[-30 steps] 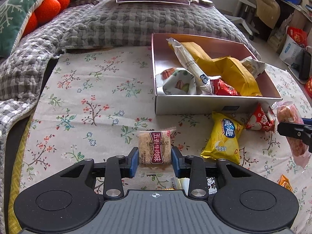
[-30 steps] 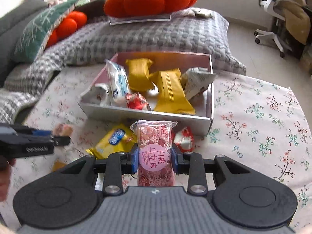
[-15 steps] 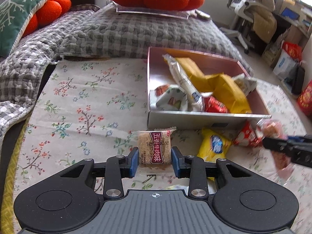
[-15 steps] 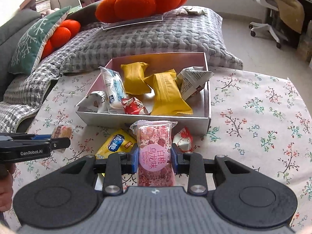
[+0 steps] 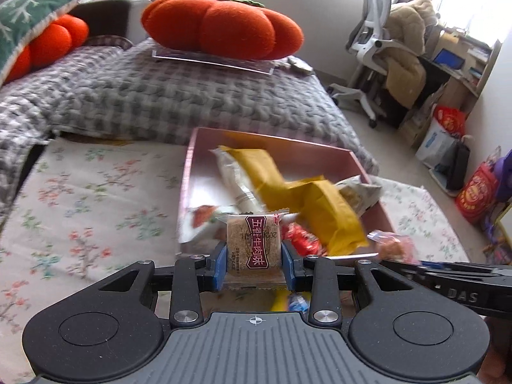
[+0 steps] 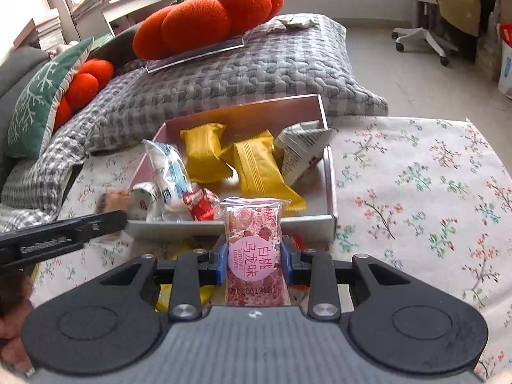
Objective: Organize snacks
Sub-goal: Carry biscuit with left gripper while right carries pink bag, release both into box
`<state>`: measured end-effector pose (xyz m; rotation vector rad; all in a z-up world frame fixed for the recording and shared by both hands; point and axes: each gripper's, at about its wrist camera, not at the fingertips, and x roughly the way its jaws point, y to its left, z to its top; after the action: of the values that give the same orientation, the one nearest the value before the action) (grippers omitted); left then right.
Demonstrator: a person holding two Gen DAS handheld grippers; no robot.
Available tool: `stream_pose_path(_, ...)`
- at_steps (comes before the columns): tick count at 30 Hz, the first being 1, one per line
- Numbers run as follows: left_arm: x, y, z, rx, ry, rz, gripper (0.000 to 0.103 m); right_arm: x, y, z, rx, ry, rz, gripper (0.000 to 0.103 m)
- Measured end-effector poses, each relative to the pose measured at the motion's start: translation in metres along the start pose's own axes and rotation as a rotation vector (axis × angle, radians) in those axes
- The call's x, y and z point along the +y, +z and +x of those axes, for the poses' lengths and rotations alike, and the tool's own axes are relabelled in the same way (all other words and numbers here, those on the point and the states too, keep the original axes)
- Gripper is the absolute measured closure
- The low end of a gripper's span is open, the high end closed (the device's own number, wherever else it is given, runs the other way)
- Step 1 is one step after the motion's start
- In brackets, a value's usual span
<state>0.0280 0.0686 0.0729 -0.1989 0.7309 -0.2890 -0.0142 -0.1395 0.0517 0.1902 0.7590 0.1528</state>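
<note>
My left gripper (image 5: 254, 264) is shut on a brown square snack packet (image 5: 253, 248) with a maroon label, held above the near wall of the pink box (image 5: 204, 147). My right gripper (image 6: 254, 264) is shut on a pink snack packet (image 6: 254, 249) with a round pink label, held just before the box's near wall (image 6: 307, 225). The box holds yellow packets (image 6: 256, 169), a white-blue packet (image 6: 168, 168), a small red packet (image 6: 201, 203) and a grey folded packet (image 6: 302, 145). The right gripper shows at the right of the left wrist view (image 5: 448, 275); the left gripper shows at the left of the right wrist view (image 6: 64, 233).
The box rests on a floral cloth (image 6: 416, 176). A yellow packet (image 6: 179, 291) lies on the cloth under the right gripper. A grey knitted cushion (image 5: 176, 96) with an orange pumpkin pillow (image 5: 224, 28) lies behind the box. An office chair (image 5: 377, 48) stands at the far right.
Both grippers have risen and moved forward toward the box with their packets still held. The left gripper's packet now overlaps the box's near wall in view.
</note>
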Motion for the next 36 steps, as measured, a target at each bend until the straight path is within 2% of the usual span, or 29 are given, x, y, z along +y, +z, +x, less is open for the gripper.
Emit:
stream_pose_path(10,0.0,0.008,0.034,-0.022,-0.026,-0.004,0.071,0.005,0.027,0.019,-0.083,0.095,0.048,0.074)
stream_pose_path(16,-0.006,0.0,0.043,-0.047,-0.026,0.058,0.07,0.01,0.034,0.033,-0.137,0.102,0.063,0.074)
stream_pose_path(20,-0.008,-0.005,0.046,-0.034,-0.046,0.079,0.07,0.017,0.038,0.042,-0.155,0.143,0.109,0.074)
stream_pose_path(23,-0.012,-0.008,0.047,-0.027,-0.041,0.113,0.07,0.029,0.038,0.05,-0.176,0.124,0.067,0.074)
stream_pose_path(28,-0.003,-0.008,0.053,-0.006,-0.062,0.065,0.07,0.031,0.037,0.07,-0.158,0.094,0.039,0.074)
stream_pose_path(32,0.005,-0.006,0.055,0.001,-0.042,0.049,0.07,0.022,0.036,0.084,-0.155,0.039,0.026,0.074)
stream_pose_path(36,0.002,-0.007,0.055,-0.003,-0.037,0.123,0.069,0.023,0.037,0.082,-0.157,0.032,0.024,0.073)
